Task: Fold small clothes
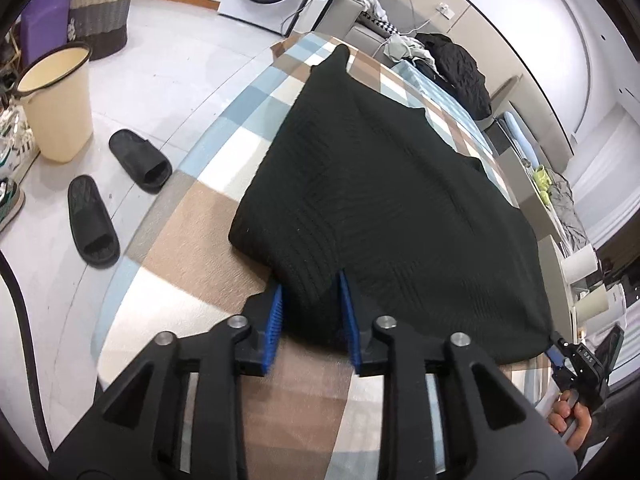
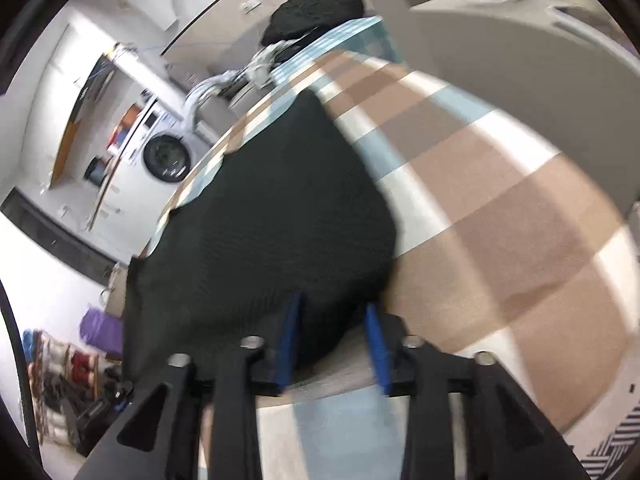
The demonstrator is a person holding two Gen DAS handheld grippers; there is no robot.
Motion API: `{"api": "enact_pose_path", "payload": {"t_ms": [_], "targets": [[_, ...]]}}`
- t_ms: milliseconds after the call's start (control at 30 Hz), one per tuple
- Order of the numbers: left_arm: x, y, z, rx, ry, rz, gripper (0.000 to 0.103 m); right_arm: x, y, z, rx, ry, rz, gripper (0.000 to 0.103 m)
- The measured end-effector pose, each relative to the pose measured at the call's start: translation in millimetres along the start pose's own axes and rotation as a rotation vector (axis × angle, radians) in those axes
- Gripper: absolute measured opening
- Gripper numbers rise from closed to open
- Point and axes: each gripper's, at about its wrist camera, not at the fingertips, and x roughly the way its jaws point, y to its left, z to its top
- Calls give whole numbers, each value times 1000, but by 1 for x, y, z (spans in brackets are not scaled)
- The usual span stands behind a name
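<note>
Jaws of the left gripper (image 1: 311,312) sat partly apart around the near left hem of the black knit garment (image 1: 384,184) stretching away across the checked tabletop (image 1: 192,240), and the right gripper (image 2: 334,342) straddled its other near corner the same way.

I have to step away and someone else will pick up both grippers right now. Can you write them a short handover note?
Left gripper: its blue pads straddle the near left edge of the black knit garment; whether they pinch it is unclear.
Right gripper: at the near right edge of the same garment, cloth between its pads; that view is blurred, so the grip is uncertain.
The garment lies spread, mostly flat, on the checked cover.
Done: it seems laid out, perhaps already folded once; I cannot tell.
Left: fold it over from the near edge and smooth it. More clothes are heaped at the far end.
</note>
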Motion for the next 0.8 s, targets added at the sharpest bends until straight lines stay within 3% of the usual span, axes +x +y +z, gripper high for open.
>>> {"api": "enact_pose_path", "payload": {"t_ms": [133,200,333,533,667,733,767,800], "targets": [[-7,7,-5,-27,23,-30,32,-20,2,15,-43,-75,-46,39],[-9,10,-10,-43,35,-59,42,-17,15,19,-92,-61,-3,40],[-8,9,-14,-71,11,-98,50,6,52,15,-206,-3,77,43],[8,-6,-2,-26,-68,-33,50,56,121,-12,-452,109,119,48],[26,-21,10,10,-99,3,50,80,145,-29,-521,151,131,48],[34,-27,16,12,-108,16,42,88,154,-32,-534,156,134,48],[38,-30,18,20,-110,25,24,90,156,-34,-540,156,128,48],[42,-33,19,32,-110,33,18,93,161,-35,-555,155,124,48]]}}
